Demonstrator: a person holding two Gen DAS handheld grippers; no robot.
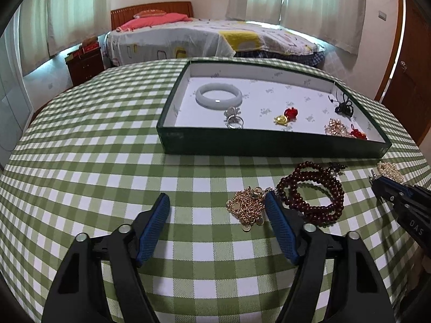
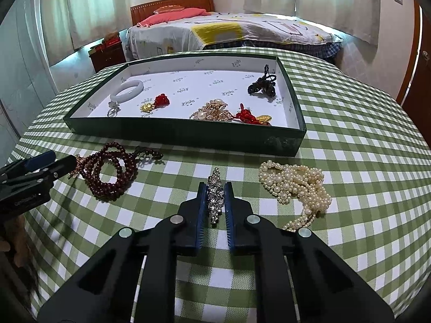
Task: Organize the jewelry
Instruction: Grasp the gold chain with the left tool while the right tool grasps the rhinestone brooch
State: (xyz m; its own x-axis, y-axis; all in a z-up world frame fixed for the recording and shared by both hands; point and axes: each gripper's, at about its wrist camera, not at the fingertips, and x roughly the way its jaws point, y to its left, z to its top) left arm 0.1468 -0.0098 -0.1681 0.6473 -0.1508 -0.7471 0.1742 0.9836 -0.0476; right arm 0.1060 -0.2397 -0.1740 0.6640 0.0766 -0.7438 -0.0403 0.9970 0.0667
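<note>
The right tool [image 2: 215, 188] is clenched on a crystal piece [image 2: 215, 196] lying on the near surface [image 2: 350, 161], left of the pearls [image 2: 296, 185]. The left tool [image 1: 216, 202] stands released beside a gold chain [image 1: 246, 204].

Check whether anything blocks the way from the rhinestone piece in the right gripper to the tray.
Nothing visible does. The right gripper holds the rhinestone piece; only bare tablecloth lies ahead, up to the tray's near wall.
</note>
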